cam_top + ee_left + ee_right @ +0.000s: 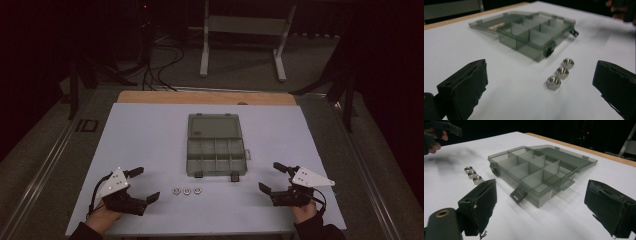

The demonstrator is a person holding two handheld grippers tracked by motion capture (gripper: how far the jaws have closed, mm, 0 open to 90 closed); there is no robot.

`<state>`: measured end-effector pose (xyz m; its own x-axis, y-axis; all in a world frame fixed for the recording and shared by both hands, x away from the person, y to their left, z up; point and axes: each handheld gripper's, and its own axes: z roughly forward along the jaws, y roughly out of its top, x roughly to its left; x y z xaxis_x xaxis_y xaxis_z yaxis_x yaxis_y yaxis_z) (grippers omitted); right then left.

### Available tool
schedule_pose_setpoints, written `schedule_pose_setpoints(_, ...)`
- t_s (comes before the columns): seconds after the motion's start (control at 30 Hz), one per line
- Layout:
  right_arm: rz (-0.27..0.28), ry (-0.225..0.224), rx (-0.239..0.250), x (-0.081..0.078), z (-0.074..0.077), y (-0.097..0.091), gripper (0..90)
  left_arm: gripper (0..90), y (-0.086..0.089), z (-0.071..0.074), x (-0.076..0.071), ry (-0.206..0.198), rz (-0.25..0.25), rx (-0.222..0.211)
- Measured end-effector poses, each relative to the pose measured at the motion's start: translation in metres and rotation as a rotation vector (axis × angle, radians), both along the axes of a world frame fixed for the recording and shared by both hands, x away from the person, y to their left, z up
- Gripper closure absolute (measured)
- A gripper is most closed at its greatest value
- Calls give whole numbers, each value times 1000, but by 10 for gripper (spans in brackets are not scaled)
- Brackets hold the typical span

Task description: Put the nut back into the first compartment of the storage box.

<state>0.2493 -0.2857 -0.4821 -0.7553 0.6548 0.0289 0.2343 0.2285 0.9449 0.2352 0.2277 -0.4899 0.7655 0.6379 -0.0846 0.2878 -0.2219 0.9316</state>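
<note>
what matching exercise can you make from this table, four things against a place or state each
Things:
1. smoky grey clear plastic compartment box
2. three silver metal hex nuts
3. left gripper
4. right gripper

States:
A. lying in a row in front of the box
B. jaws open, near the right front corner of the white table
C. lid open flat, compartments empty
D. jaws open, left of the nuts

Pairs: 1-C, 2-A, 3-D, 4-B

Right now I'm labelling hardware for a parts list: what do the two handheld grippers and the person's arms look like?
Both the left gripper and the right gripper are black, each with two blocky jaws faced in rough black padding, a pale grey three-cornered plate on top and a thin black cable looping at the wrist. The person wears dark sleeves.
</note>
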Motion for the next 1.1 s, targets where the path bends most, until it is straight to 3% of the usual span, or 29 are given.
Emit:
schedule_pose_setpoints(0.13,6,-10,8,-1,1,0,110,10,0,12,-1,3,-1,-47)
schedule_pose_setpoints(0.17,7,-13,10,-2,2,0,110,10,0,16,-1,16,-15,-71)
schedule_pose_setpoints(0.27,14,-17,17,-3,3,1,110,10,0,29,0,7,-59,-86)
schedule_pose_setpoints(0.37,21,-22,23,-3,4,3,110,10,1,36,4,-24,-65,-39)
schedule_pose_setpoints(0.5,26,-21,21,-4,4,5,110,10,5,42,13,-17,-47,-32)
schedule_pose_setpoints(0.57,30,-23,21,-4,4,5,110,10,5,45,17,11,-66,-36)
schedule_pose_setpoints(0.7,35,-15,26,-3,4,6,110,10,-1,46,23,-12,-103,-7)
schedule_pose_setpoints(0.83,38,-12,29,-3,3,6,110,11,-7,44,30,-1,-142,18)
schedule_pose_setpoints(1.1,42,-10,30,-3,3,7,110,41,-30,34,43,64,-250,145)
